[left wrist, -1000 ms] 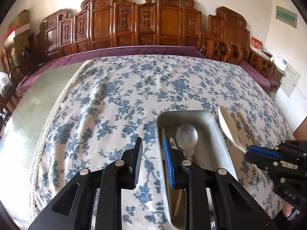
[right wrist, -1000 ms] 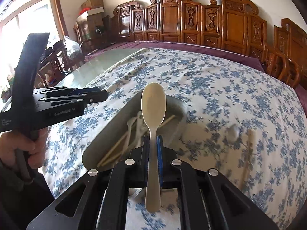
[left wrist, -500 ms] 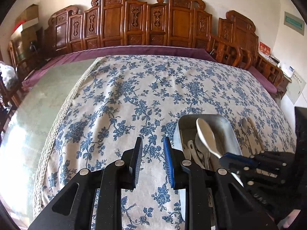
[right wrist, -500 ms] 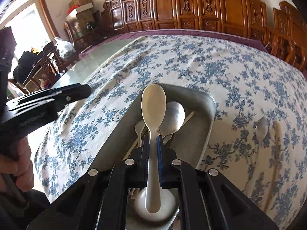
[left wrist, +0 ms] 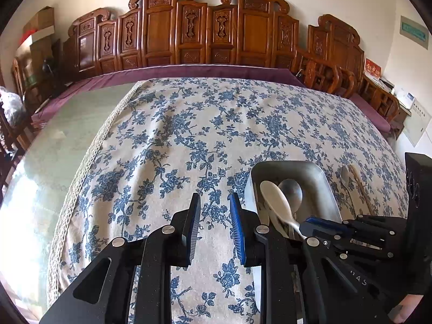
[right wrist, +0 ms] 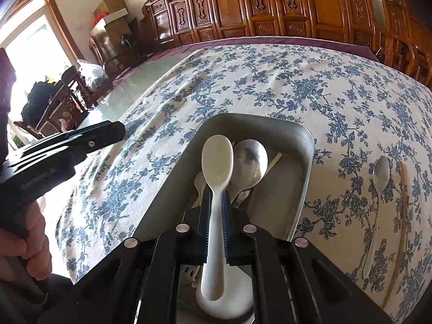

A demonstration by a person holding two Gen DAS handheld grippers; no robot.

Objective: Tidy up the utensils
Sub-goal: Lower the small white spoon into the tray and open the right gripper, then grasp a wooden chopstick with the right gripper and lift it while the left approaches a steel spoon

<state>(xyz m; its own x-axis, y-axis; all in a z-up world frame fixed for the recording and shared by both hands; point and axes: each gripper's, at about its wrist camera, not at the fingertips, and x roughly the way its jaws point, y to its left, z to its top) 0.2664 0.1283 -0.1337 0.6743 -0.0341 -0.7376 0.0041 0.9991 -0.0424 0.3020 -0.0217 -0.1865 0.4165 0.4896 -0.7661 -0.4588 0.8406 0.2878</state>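
Note:
A white spoon [right wrist: 217, 159] is pinched by its handle in my right gripper [right wrist: 216, 191], which is shut on it. The bowl of the spoon hangs low inside a metal tray [right wrist: 259, 117] on the flowered cloth. Under it lie a metal spoon [right wrist: 249, 164], a pale chopstick and other white utensils. In the left wrist view the white spoon [left wrist: 275, 199] slants over the tray [left wrist: 286, 163], held by the right gripper [left wrist: 310, 220]. My left gripper [left wrist: 214, 195] hovers over bare cloth left of the tray, open with nothing between its fingers.
Right of the tray, a small spoon [right wrist: 380, 170] and a wooden chopstick [right wrist: 402, 202] lie on the cloth. A person's hand [right wrist: 27, 243] grips the left tool. Carved wooden chairs line the far side; bare glass tabletop lies left of the cloth.
The right gripper has carried the white spoon from above the tray's edge down into the tray, rolling slightly. The left gripper stays open beside the tray.

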